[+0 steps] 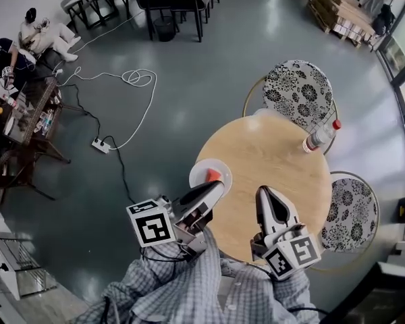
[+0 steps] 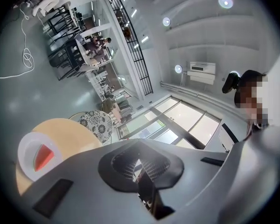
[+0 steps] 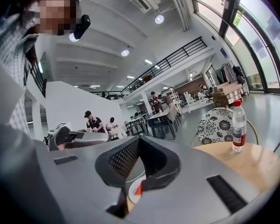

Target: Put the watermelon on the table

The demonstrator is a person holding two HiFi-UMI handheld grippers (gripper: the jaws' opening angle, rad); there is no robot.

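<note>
A red wedge of watermelon [image 1: 212,175] lies on a white plate [image 1: 200,178] at the left edge of the round wooden table [image 1: 270,160]. My left gripper [image 1: 218,186] hovers just at the plate's near side, shut and empty. My right gripper [image 1: 265,193] hangs over the table's near part, its jaws together with nothing between them. In the left gripper view the watermelon [image 2: 43,157] and plate [image 2: 28,146] sit low at the left, beside the shut left gripper [image 2: 139,161]. In the right gripper view the watermelon [image 3: 138,189] peeks through under the right gripper [image 3: 139,148].
A water bottle with a red cap [image 1: 320,136] stands at the table's far right edge. Two flower-patterned chairs [image 1: 298,92] [image 1: 351,211] flank the table. A power strip and white cable [image 1: 100,144] lie on the grey floor to the left. Seated people are far off.
</note>
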